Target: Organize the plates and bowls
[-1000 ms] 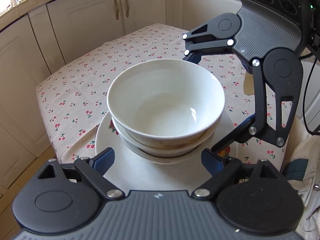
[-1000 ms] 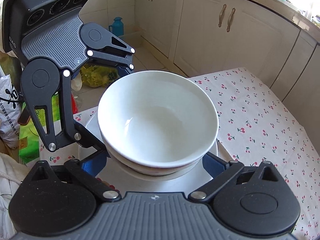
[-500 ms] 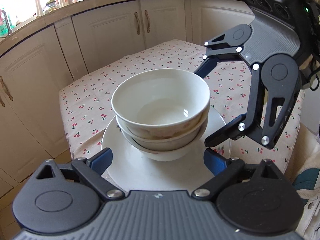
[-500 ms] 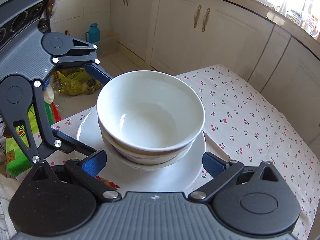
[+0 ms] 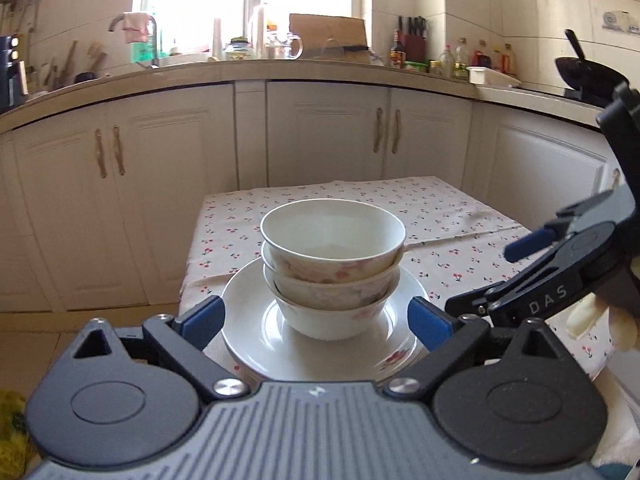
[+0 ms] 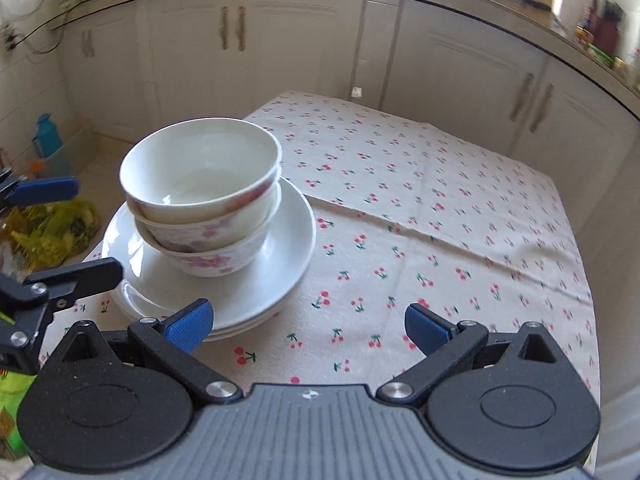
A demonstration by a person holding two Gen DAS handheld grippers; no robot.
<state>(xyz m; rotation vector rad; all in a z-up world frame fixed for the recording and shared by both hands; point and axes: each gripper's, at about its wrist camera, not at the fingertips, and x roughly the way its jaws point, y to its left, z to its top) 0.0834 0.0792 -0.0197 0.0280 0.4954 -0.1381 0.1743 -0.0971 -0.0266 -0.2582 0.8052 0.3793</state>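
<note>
Bowls point(image 5: 332, 264) sit nested three high on a stack of white plates point(image 5: 256, 340) near one corner of the tabletop point(image 6: 460, 216), which is covered by a cream cloth printed with small red cherries. The bowls are white with pink flower prints on their outer walls, and the stack leans a little to one side in the right wrist view. The left claw point(image 5: 316, 324) is spread wide, its jaws having just been opening, with its blue fingertips point(image 5: 200, 320) either side of the plate stack and not pressing on it; nothing is gripped. The right claw point(image 6: 308, 328) is also spread, empty, hovering above bare cloth just beside the plates, its left blue fingertip overlapping the plate rim in the picture. Each claw appears at the edge of the other's view. Cream cabinets point(image 5: 328, 136) run behind the tabletop, and a worktop point(image 5: 280, 68) above them holds bottles, jars and a knife block under a bright window.
</note>
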